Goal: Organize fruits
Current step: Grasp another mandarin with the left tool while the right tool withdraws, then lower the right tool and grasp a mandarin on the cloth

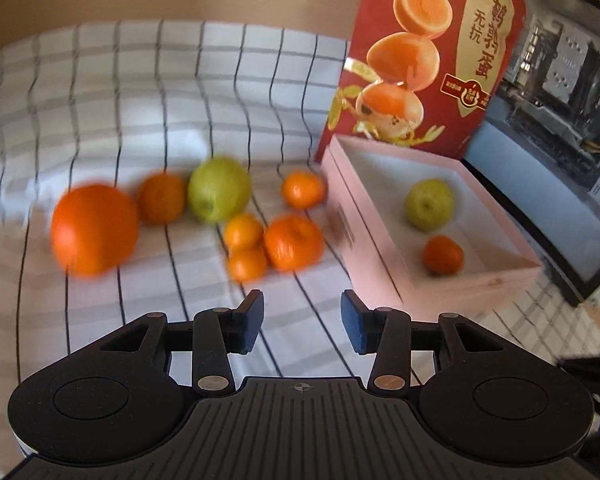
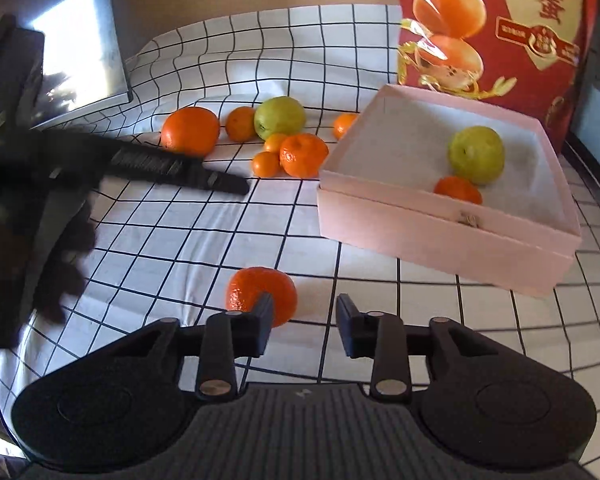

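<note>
Hovering above the white cloth with a black grid (image 2: 180, 240), the black two-finger right gripper (image 2: 305, 322) has its jaws parted with nothing between them; a small orange mandarin (image 2: 256, 288) lies on the cloth just beyond its left fingertip, partly hidden by it, and whether the two touch is hard to tell. The black left gripper (image 1: 302, 322) likewise stands released and empty over the cloth, and its body shows as a dark blurred bar in the right wrist view. Beyond it lies a loose cluster of fruit: a large round orange (image 1: 94, 230), a smaller orange (image 1: 161, 199), a green apple (image 1: 219, 189) and four mandarins (image 1: 294, 241) close together. To the right sits a shallow pale pink cardboard box (image 2: 440, 236), open, holding a second green apple (image 2: 477, 155) with a mandarin (image 2: 458, 190) just beside it. Behind the box stands a red printed bag (image 1: 432, 52) picturing halved eggs.
</note>
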Motion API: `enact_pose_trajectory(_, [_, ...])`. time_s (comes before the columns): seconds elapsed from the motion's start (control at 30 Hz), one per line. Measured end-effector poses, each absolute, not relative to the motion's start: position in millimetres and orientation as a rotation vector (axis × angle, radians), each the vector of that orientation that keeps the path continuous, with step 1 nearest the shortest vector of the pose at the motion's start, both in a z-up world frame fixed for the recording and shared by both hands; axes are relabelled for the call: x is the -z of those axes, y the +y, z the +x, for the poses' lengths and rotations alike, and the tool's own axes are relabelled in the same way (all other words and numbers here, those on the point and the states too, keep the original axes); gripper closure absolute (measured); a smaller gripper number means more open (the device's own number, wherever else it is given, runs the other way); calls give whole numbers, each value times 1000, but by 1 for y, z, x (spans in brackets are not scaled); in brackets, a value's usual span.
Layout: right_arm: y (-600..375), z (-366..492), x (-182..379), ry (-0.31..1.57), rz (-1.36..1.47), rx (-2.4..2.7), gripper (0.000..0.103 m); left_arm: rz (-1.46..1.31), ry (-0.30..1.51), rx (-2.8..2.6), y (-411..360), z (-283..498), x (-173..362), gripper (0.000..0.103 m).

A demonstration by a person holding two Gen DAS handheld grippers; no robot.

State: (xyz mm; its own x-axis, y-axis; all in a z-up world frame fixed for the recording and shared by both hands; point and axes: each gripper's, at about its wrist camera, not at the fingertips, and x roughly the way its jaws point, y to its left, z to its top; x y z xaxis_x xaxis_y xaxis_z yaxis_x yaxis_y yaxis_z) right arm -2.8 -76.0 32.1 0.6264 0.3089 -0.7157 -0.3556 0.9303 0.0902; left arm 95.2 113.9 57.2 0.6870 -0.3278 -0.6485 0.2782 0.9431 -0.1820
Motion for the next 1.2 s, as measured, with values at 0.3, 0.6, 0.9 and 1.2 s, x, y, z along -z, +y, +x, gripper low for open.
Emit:
enact_pose_trajectory(0.3, [-78, -13, -27, 825, -60, -368, 57, 57, 829, 273, 108, 146, -39, 57])
enact_pose_trajectory(0.6, [-74, -21, -22, 847, -62, -377, 49, 84, 825, 252, 105, 149, -28, 69])
enact_pose_trajectory(0.9, [-70, -25, -23, 837, -65, -398, 43, 5, 812, 282, 120, 119, -39, 69])
enact_pose_trajectory(1.2, [-68, -23, -24, 824, -49, -418, 35, -118, 838, 314, 138, 46, -45, 69])
